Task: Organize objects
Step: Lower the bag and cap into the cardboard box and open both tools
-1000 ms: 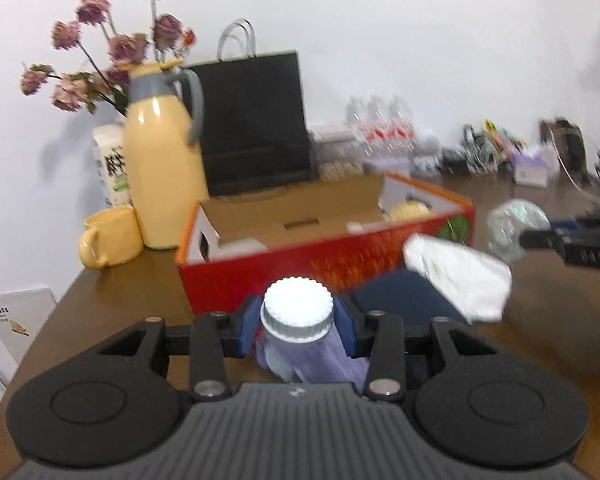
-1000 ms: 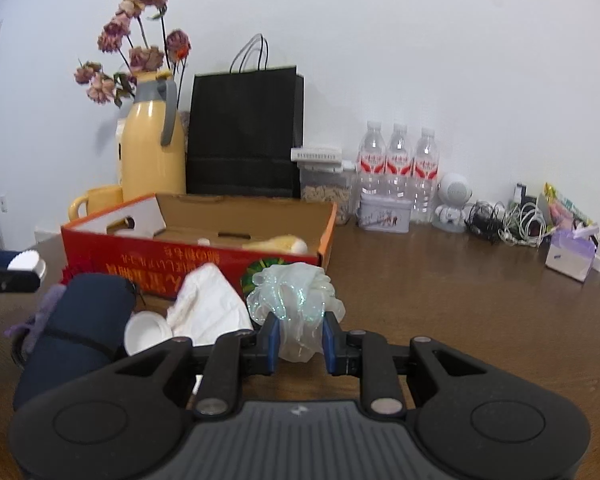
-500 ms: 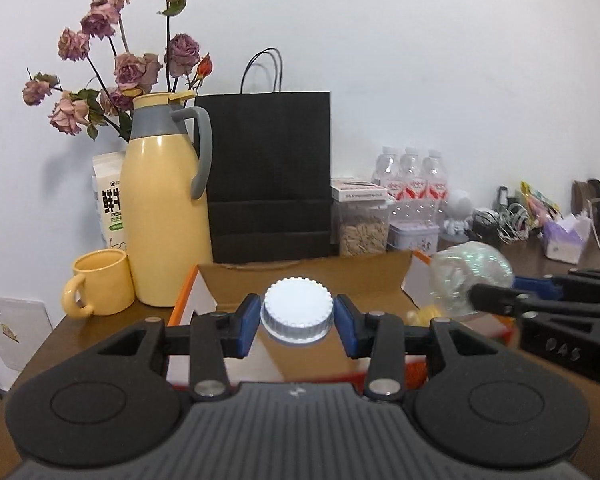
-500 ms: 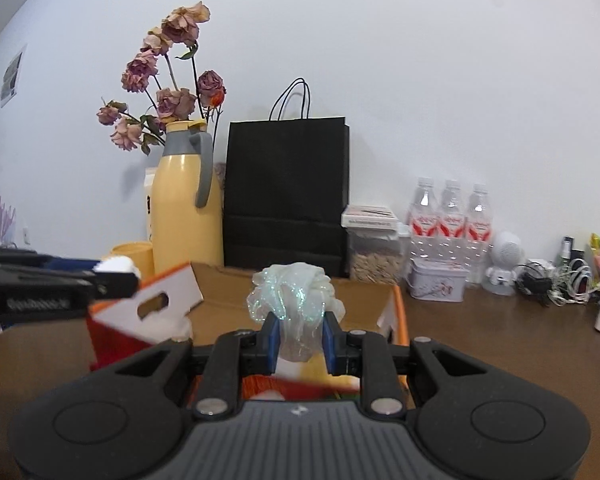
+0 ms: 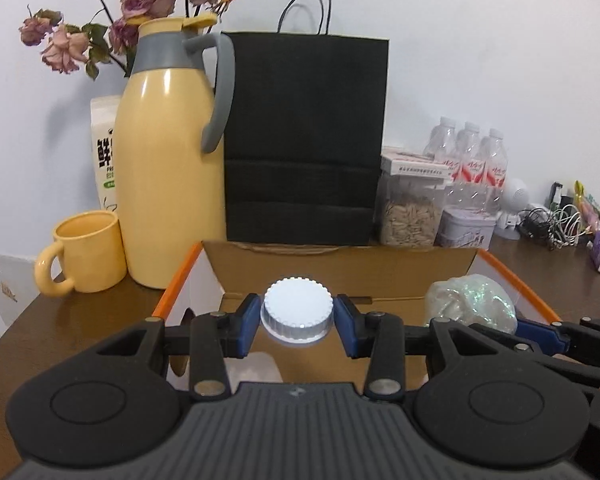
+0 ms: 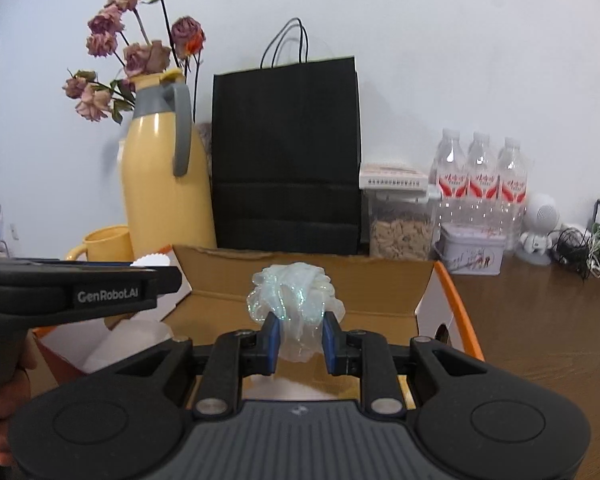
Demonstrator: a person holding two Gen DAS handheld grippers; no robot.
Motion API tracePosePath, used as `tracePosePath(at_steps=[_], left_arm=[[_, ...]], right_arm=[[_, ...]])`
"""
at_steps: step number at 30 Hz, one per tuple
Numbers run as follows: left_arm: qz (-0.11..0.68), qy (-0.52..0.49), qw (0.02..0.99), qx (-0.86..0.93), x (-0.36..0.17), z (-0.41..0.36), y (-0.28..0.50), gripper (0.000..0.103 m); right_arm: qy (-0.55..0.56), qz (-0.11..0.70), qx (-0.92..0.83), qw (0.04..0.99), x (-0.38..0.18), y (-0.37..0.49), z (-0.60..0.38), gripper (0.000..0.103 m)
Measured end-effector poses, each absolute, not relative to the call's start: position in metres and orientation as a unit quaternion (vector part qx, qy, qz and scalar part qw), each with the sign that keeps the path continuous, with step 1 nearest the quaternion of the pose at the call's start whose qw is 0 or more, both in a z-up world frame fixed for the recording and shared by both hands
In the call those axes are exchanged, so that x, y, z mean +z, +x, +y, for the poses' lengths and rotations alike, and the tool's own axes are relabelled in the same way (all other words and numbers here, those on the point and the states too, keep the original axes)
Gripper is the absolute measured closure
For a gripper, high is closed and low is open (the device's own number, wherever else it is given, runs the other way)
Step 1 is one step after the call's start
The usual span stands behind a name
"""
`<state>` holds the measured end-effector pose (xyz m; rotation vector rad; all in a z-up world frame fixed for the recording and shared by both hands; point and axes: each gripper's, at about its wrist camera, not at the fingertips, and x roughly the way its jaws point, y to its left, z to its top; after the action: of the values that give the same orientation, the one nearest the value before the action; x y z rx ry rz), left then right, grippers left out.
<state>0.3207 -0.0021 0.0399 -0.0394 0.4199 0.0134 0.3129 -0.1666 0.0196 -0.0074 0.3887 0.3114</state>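
Note:
My left gripper [image 5: 297, 325] is shut on a bottle with a white ribbed cap [image 5: 297, 310]; only the cap shows, held above the open cardboard box [image 5: 340, 272]. In the right wrist view my right gripper [image 6: 299, 340] is shut on a shiny, pale crumpled plastic ball [image 6: 292, 292], also over the box [image 6: 300, 280]. The same ball [image 5: 470, 304] appears at the right of the left wrist view. The left gripper's body [image 6: 80, 292] and the white cap [image 6: 150, 260] show at the left of the right wrist view. White paper [image 6: 124, 340] lies inside the box.
Behind the box stand a yellow jug [image 5: 168, 160] with dried roses, a yellow mug [image 5: 86, 252], a black paper bag [image 5: 304, 136], a seed jar [image 5: 410, 216], a tin [image 5: 466, 232] and water bottles [image 6: 480, 176]. Cables [image 6: 584, 248] lie at the right on the brown table.
Both grippers rose off the table and moved forward over the box, each keeping its load. The dark pouch and white cloth on the table have dropped out of view.

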Motion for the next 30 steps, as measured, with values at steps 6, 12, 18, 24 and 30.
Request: tracePosePath(at_steps=[6,12,18,24,30], left_arm=[[0.207,-0.006,0.978,0.01,0.036,-0.007,0.317,0.048],[0.171,-0.007,0.984,0.043,0.04,-0.008,0.307,0.0],[0.186,0.001,0.981,0.044,0.038,-0.011,0.311,0.0],[0.181,0.0,0.983,0.042,0.04,-0.01,0.306,0.0],[0.171,-0.003,0.984,0.044,0.047,-0.009,0.297,0.0]], right_arm=[[-0.011,0.205,0.156,0.966,0.013,0.312,-0.165,0.075],[-0.008,0.2,0.15,0.968,0.014,0.307,-0.169,0.001],[-0.011,0.196,0.144,0.97,0.015,0.305,-0.17,0.0],[-0.014,0.194,0.144,0.97,0.018,0.301,-0.171,0.0],[-0.012,0.181,0.141,0.973,0.026,0.292,-0.175,0.0]])
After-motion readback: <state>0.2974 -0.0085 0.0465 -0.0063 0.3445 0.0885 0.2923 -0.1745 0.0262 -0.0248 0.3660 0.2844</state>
